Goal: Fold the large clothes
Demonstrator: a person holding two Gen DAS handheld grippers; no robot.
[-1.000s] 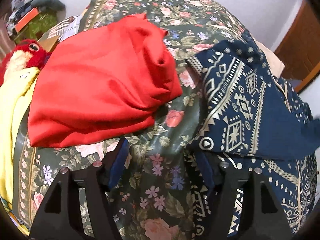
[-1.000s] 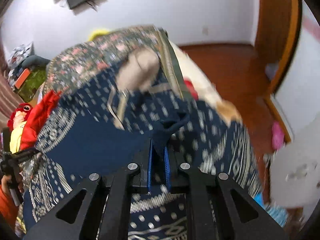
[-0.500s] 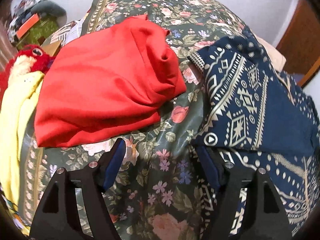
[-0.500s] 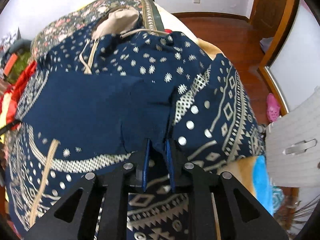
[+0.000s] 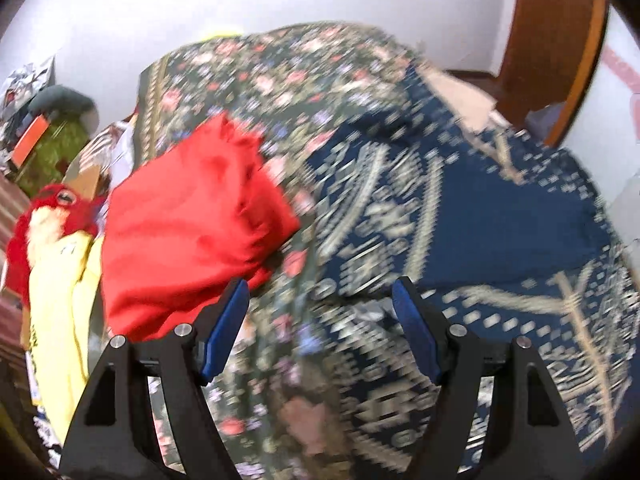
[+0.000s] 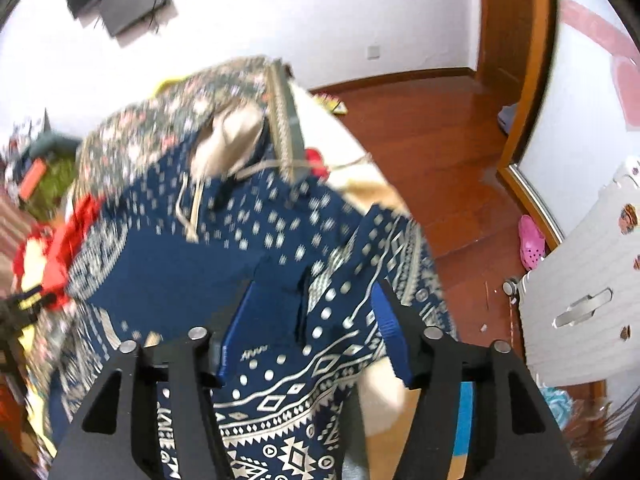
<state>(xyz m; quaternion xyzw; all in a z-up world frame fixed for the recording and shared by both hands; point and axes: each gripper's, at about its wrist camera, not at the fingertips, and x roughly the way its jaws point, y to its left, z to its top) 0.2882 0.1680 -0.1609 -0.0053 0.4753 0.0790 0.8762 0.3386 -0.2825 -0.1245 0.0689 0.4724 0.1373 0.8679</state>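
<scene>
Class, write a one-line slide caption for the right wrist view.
Right tongs, just opened, stand above the navy patterned garment spread on the floral bedspread.

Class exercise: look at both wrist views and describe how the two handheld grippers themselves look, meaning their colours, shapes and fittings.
Both match. The left gripper has two black angular fingers with triangular cut-outs, round silver bolt heads on top, and flat blue pads lining the inner faces. The right gripper has the same black frame, silver bolts and blue ridged pads. No cables, markings or sleeves show.
</scene>
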